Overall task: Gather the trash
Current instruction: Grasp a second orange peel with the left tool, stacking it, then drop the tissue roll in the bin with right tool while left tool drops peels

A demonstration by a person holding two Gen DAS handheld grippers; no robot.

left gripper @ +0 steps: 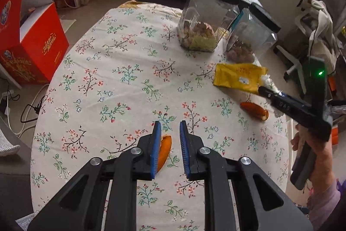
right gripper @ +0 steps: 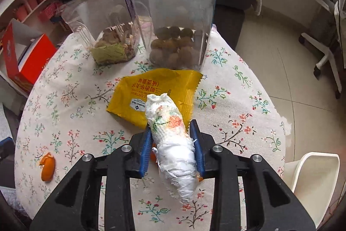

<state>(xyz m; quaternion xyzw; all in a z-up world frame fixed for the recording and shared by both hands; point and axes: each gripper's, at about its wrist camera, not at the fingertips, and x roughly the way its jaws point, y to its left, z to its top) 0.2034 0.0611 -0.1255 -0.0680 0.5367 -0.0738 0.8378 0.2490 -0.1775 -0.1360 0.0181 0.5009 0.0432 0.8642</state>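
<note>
**Trash on the flowered table, one piece gripped**

Trash is spread over a round table point(right gripper: 248, 88) that is covered by a flowered cloth. Two clear jars with black lids are stood at the far side, the left jar point(right gripper: 101, 21) part filled with shells and scraps, the right jar point(right gripper: 175, 21) with round brown fruit. A yellow wrapper point(right gripper: 129, 99) is laid flat just in front of them. A wad of white tissue point(right gripper: 173, 144) is clamped between the blue pads of the right gripper point(right gripper: 172, 140) and is held over the wrapper's near edge. The left gripper point(left gripper: 170, 140) is parted, with nothing pressed; one orange peel point(left gripper: 165, 151) is seen on the cloth beside its left pad. A second peel point(left gripper: 255, 113) is lying near the right gripper.
</note>
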